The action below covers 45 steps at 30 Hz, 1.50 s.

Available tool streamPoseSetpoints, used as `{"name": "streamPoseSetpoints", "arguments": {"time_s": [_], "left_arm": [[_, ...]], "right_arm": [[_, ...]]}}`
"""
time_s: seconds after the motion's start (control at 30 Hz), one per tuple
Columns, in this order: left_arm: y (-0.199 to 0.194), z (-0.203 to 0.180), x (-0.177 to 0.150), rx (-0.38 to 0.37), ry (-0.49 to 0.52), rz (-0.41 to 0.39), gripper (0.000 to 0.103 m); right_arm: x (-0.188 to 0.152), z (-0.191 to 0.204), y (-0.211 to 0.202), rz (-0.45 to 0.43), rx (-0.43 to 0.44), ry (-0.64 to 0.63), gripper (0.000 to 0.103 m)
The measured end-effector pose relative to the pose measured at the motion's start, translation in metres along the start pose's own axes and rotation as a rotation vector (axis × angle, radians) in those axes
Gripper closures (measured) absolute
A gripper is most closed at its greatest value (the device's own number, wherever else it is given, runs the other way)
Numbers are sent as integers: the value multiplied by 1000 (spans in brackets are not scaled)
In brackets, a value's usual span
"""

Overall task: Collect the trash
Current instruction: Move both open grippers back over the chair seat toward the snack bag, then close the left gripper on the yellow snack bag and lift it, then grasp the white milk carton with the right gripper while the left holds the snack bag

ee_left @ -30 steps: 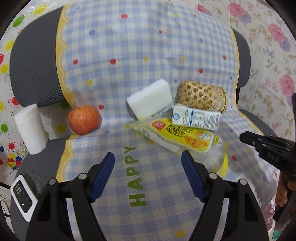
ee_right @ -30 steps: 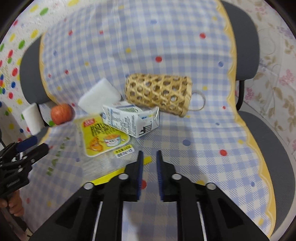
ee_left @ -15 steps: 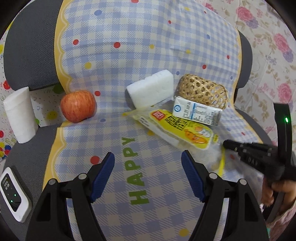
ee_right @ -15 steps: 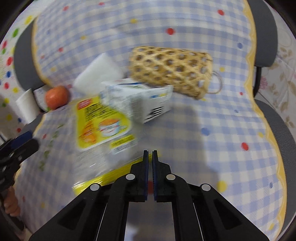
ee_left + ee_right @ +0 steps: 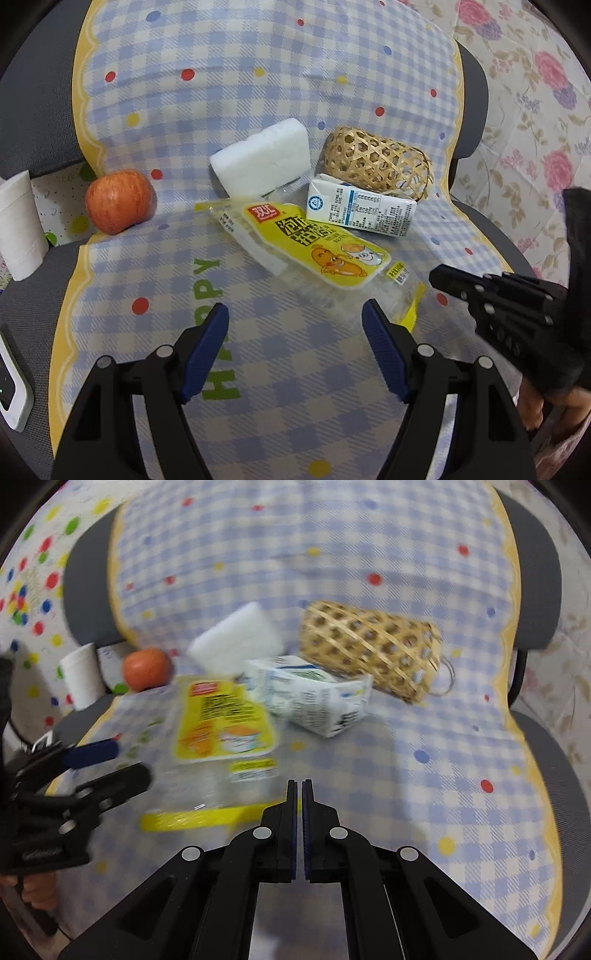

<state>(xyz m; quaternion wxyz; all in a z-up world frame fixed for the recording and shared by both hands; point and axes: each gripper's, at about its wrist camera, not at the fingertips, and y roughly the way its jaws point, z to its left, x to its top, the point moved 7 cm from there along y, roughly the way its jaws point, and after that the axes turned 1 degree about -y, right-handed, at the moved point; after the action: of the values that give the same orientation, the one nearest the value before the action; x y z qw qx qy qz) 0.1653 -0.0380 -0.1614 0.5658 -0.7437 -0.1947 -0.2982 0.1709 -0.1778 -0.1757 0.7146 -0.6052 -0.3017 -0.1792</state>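
Note:
A yellow and clear snack wrapper [image 5: 314, 251] lies on the checked cloth on a chair seat; it also shows in the right wrist view [image 5: 221, 734]. A white and blue milk carton [image 5: 360, 210] lies behind it, also in the right wrist view [image 5: 310, 698]. A woven bamboo basket [image 5: 376, 162] lies on its side behind the carton [image 5: 373, 653]. My left gripper [image 5: 295, 325] is open and empty, just in front of the wrapper. My right gripper [image 5: 299, 790] is shut and empty, beside the wrapper's near right corner; it also shows in the left wrist view [image 5: 443, 277].
A red apple [image 5: 118, 201] and a white foam block [image 5: 262, 162] lie on the cloth. A white paper roll [image 5: 16, 225] stands at the left, and a small white device [image 5: 11, 391] lies on the grey seat. Flowered fabric hangs on the right.
My right gripper has shut fully and moved in beside the wrapper. My left gripper has moved closer to the wrapper and stayed open.

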Motion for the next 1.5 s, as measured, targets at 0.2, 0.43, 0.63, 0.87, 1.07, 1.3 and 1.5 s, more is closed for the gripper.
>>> {"name": "streamPoseSetpoints", "arguments": {"time_s": [0.2, 0.43, 0.63, 0.87, 1.07, 1.3, 1.5], "left_arm": [[-1, 13, 1, -5, -37, 4, 30], [5, 9, -2, -71, -75, 35, 30], [21, 1, -2, -101, -107, 60, 35], [18, -1, 11, -166, -197, 32, 71], [-18, 12, 25, -97, -139, -41, 89], [-74, 36, 41, 69, -23, -207, 89], [-79, 44, 51, 165, 28, -264, 89]], "right_arm": [[0, -15, 19, 40, 25, 50, 101], [-11, 25, 9, 41, 163, -2, 102], [-13, 31, 10, 35, 173, -2, 102], [-16, 31, 9, 25, 176, 6, 102], [-18, 23, -4, 18, 165, 38, 98], [-13, 2, -23, -35, 98, 61, 76], [6, -10, -21, -74, 58, 74, 57]]}}
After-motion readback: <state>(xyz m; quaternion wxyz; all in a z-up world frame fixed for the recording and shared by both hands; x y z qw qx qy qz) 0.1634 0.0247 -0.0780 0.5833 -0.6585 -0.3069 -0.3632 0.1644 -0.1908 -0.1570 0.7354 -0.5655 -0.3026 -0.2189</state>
